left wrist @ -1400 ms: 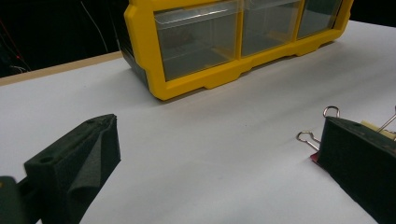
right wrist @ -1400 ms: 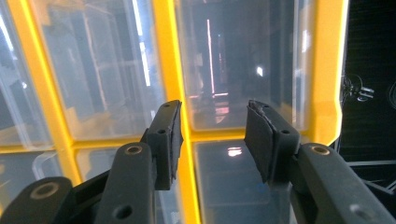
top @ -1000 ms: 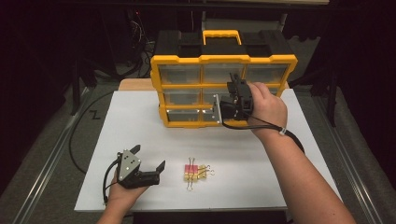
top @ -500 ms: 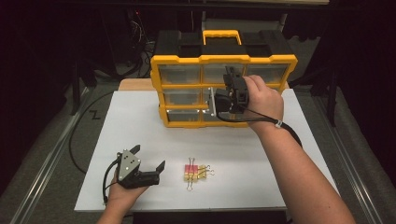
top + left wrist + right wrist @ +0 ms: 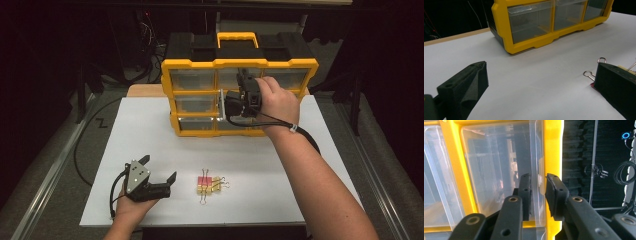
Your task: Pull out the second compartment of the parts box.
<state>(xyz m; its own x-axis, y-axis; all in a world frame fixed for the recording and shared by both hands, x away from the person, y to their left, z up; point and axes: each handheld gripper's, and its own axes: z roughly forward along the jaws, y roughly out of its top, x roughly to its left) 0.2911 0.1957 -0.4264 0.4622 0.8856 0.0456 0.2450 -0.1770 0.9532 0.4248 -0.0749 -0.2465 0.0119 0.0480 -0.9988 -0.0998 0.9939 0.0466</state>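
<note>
Could not make out which row of the yellow drawer organiser (image 5: 240,64) the gripped clear drawer (image 5: 499,170) belonged to, with the hand (image 5: 277,102) and the right gripper (image 5: 223,106) covering that part of the front in the high view. Found the drawer there at the middle of the organiser's front, at the far edge of the white tabletop (image 5: 150,125). Saw up close, in the right gripper view, the right gripper (image 5: 537,195) with its jaws just drawn closer and pinching the drawer's thin clear front lip (image 5: 537,150), hard against a yellow upright of the frame (image 5: 552,150). Could not read the drawer's contents through the glare and reflections.

Kept the left gripper (image 5: 160,166) low at the near left of the tabletop, jaws spread wide and holding nothing. Lay just beside its right jaw: a small cluster of binder clips (image 5: 209,184), half hidden behind that jaw in the left gripper view (image 5: 590,74), wire handles alone poking out. Cut off at the top there: the organiser (image 5: 499,25). Left plenty of bare white surface (image 5: 536,87) between the clips and the organiser and out to both side edges.
</note>
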